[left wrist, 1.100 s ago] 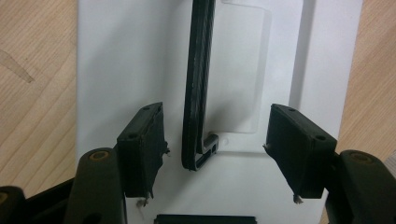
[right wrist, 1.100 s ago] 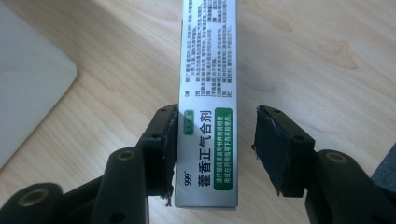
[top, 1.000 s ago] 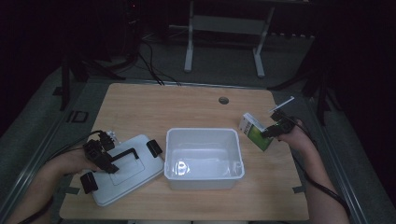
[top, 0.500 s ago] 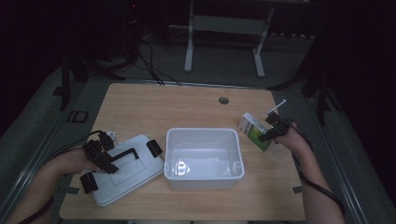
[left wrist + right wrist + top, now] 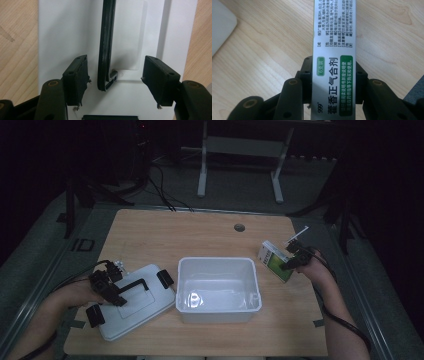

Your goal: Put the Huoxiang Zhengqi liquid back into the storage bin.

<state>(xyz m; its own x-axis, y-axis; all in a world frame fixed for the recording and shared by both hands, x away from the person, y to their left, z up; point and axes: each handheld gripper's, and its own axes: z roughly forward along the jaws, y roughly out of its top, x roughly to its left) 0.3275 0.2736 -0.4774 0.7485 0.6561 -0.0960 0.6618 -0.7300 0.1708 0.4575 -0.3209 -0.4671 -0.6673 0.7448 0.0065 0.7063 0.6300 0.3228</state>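
The right tool [image 5: 292, 261], its jaws just closing onto the medicine box [image 5: 274, 261] across its short width at the worktop's right edge, has the open bin [image 5: 218, 289] lying to its left.

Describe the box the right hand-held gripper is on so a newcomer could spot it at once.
Start at the white bin in the middle of the wooden table. Look right of it, near the table's right edge: a small carton lies there, with the right hand-held gripper closed on its narrow sides. It is the one green-and-white printed box, unlike the plain white lid at the left.
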